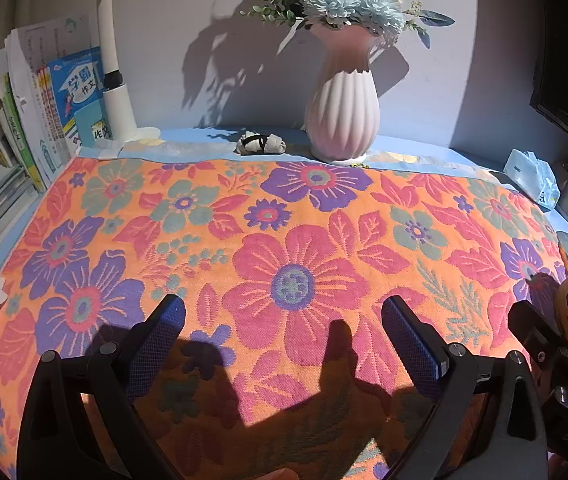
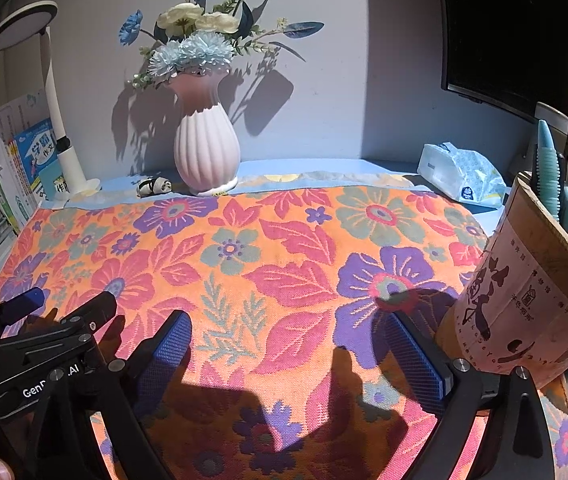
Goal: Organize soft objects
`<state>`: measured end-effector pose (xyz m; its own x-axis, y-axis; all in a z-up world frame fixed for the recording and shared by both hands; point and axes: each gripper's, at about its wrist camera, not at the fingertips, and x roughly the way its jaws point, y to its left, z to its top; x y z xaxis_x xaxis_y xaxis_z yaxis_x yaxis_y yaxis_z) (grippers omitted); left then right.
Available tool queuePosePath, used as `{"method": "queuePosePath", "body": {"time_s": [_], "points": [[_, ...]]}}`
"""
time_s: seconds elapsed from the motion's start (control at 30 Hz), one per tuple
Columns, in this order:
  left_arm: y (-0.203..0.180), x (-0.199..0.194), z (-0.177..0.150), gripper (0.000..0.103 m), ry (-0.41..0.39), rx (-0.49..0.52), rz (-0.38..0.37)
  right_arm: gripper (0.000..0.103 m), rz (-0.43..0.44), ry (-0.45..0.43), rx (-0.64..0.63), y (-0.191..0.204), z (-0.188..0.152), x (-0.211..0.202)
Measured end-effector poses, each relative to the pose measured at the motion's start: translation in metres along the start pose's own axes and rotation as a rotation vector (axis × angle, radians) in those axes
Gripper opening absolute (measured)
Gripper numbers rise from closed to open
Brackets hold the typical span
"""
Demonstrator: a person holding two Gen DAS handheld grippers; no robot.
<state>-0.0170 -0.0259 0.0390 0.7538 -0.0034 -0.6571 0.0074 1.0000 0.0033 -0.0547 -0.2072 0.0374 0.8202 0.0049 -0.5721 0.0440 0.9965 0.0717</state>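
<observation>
Terry-like woven cloth, orange with raised pink, purple and grey-green flowers and leaves, lies spread flat over most of the desk, its far edge running along a pale blue strip of bare surface. On that strip stands a ribbed pink vase, bulbous below and narrow at the neck, filled with blue and cream artificial flowers; just left of its foot lies a small crumpled white-and-black bundle. Glossy books stand upright at the far left beside the white stem of a desk lamp. A soft blue tissue pack sits at the far right, and a cylindrical printed pen holder with scissors and pens stands close by the right gripper. Both the left gripper and the right one have their blue mesh-textured pads spread wide above the near part of the cloth, nothing between them. Hard sunlight throws sharp shadows on the plain wall and cloth. The cloth's middle is open.
</observation>
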Motion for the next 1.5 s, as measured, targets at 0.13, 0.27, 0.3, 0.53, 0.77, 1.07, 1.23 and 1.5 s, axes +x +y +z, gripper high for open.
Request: {"method": "queuePosePath", "body": {"time_s": [0.13,0.27,0.3,0.53,0.77,1.07,1.23,1.5], "points": [[0.0,-0.0001,-0.0004,0.099,0.002,-0.002,-0.002,0.099,-0.002,0.003,-0.003,0.0007,0.0005,0.002],[-0.0001,-0.0001,-0.0003,0.099,0.003,-0.002,-0.002,0.102,-0.006,0.001,-0.003,0.0008,0.0007,0.0025],[-0.0002,-0.0003,-0.0005,0.099,0.003,-0.003,-0.001,0.102,-0.006,0.0,-0.004,0.0012,0.0002,0.0021],[-0.0011,0.0001,-0.0014,0.099,0.005,-0.001,-0.004,0.102,-0.008,0.002,-0.006,0.0009,0.0004,0.0024],[-0.0013,0.0008,-0.0015,0.099,0.008,0.01,-0.014,0.102,-0.009,0.007,-0.008,0.0013,0.0001,0.0035],[-0.002,0.0008,-0.0015,0.099,0.01,0.011,-0.015,0.102,-0.009,0.007,-0.009,0.0016,0.0004,0.0039],[-0.0022,0.0009,-0.0011,0.099,0.01,0.009,-0.015,0.102,-0.01,0.008,-0.009,0.0017,0.0003,0.0045],[-0.003,0.0011,-0.0014,0.099,0.014,0.012,-0.018,0.102,-0.011,0.01,-0.01,0.001,0.0,0.0055]]}}
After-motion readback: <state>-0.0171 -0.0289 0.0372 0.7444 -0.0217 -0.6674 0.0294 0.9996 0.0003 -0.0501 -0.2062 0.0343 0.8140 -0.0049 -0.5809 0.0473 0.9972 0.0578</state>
